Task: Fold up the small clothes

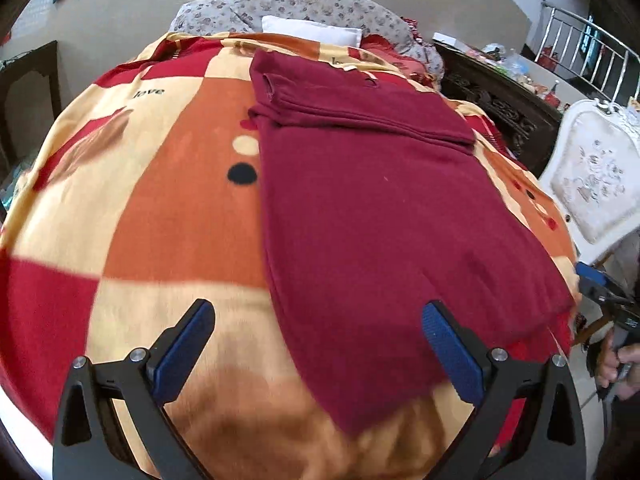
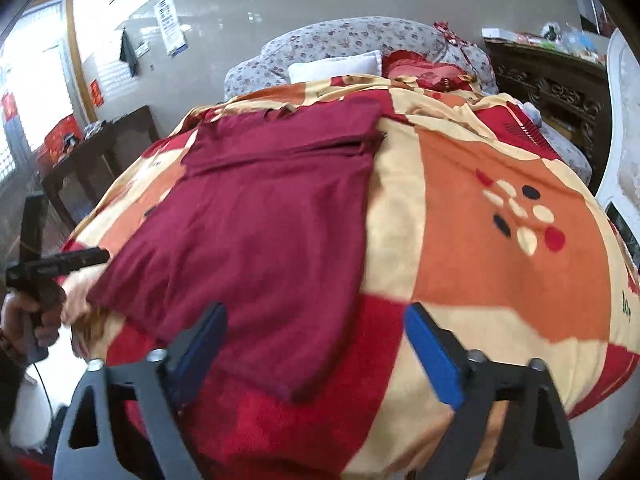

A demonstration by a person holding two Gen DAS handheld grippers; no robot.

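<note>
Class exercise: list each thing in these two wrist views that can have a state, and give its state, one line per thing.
Maroon garment: lying flat on the blanket, sleeves folded in across its far end, held by neither claw.
Left claw: open, holding nothing, over the garment's near edge.
Right claw: open, holding nothing, over the garment's near corner.
Patterned blanket: spread over the bed.
White pillow: lying at the head of the bed.
</note>
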